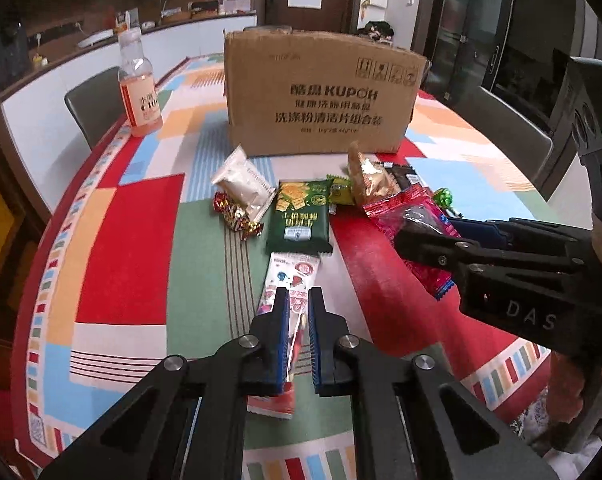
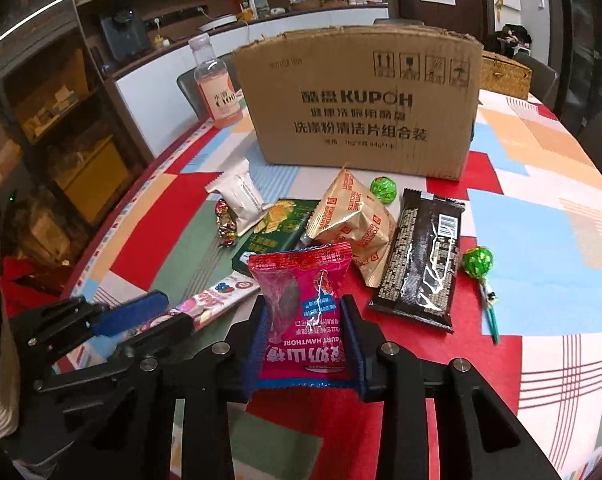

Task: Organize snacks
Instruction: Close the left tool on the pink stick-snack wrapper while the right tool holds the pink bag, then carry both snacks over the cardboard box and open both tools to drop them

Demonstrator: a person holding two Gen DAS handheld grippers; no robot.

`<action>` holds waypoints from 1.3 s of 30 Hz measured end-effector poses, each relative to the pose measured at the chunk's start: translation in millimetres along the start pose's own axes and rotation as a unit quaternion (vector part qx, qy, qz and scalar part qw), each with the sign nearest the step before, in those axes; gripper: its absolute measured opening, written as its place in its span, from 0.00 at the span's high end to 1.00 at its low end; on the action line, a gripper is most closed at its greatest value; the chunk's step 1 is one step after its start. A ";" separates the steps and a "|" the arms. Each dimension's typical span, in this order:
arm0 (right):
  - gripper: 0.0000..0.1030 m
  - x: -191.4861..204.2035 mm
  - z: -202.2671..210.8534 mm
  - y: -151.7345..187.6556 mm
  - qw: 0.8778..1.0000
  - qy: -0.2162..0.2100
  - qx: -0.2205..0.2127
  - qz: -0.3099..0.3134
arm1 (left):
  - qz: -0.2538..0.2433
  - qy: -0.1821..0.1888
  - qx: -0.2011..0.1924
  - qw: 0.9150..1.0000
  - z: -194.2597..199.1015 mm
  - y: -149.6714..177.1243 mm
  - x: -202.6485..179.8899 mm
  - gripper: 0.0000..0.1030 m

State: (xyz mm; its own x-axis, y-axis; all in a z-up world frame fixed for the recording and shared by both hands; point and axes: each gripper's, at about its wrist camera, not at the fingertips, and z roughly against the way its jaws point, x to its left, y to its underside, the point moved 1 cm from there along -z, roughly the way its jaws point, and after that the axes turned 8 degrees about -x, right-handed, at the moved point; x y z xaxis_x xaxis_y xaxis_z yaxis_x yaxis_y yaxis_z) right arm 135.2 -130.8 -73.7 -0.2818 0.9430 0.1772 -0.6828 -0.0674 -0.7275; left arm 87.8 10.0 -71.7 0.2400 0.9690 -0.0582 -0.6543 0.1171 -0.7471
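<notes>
My left gripper straddles the long white stick pack, pads narrowed on it, though I can't be sure they truly bite. My right gripper pinches the pink hawthorn packet by its sides, just before the snack pile and well short of the box. The film is slick and crinkled, bulging over a dark lump; squeezed at the edges, it could slide out, or drag the gold bag nearby.
</notes>
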 end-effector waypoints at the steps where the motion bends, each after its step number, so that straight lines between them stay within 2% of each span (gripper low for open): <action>1: 0.65 1.0 3.7 -0.4 1.000 0.000 -0.005 0.002 | -0.002 -0.002 -0.002 1.000 1.6 0.1 -0.6 0.89; 3: 0.65 1.9 7.9 0.7 1.000 0.000 -0.008 0.002 | -0.004 0.001 0.001 1.000 1.6 0.1 -0.9 0.89; 4: 0.65 2.2 9.3 1.1 1.000 -0.001 -0.008 0.002 | -0.002 0.004 0.003 1.000 1.2 0.2 0.5 0.81; 5: 0.65 2.2 9.1 2.1 1.000 -0.001 -0.007 0.002 | -0.003 0.008 0.006 1.000 0.1 0.4 1.4 0.67; 7: 0.65 2.7 7.9 3.9 1.000 -0.002 -0.002 -0.001 | -0.006 0.000 0.007 1.000 -4.1 2.1 3.4 0.55; 18: 0.65 -1.1 -8.9 18.3 0.999 -0.004 0.038 -0.015 | -0.036 -0.019 0.061 0.997 -44.3 21.3 1.7 0.54; 21: 0.65 -1.9 -11.6 19.9 0.999 -0.004 0.044 -0.017 | -0.031 -0.015 0.057 0.998 -46.4 21.6 1.5 0.57; 22: 0.65 -2.0 -12.1 20.1 0.999 -0.005 0.045 -0.018 | -0.028 -0.009 0.057 0.998 -46.6 21.7 1.1 0.66; 26: 0.65 -3.0 -12.6 20.9 0.999 -0.007 0.045 -0.022 | -0.026 -0.002 0.057 0.998 -43.5 22.8 -1.8 0.73; 32: 0.65 -1.7 -5.9 18.1 0.999 -0.005 0.035 -0.021 | -0.019 0.001 0.049 0.999 -26.3 23.0 -2.7 0.76; 39: 0.65 5.5 5.8 15.1 1.000 -0.007 0.019 -0.009 | -0.020 -0.017 0.006 1.000 2.9 14.8 -1.0 0.76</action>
State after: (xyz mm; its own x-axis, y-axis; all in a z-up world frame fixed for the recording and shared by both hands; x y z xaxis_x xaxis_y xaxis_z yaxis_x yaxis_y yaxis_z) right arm 119.4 -128.6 -79.9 -0.2784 0.9396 0.1989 -0.7128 -0.0633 -0.6985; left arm 75.8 11.3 -80.8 0.2419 0.9703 -0.0047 -0.6537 0.1594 -0.7398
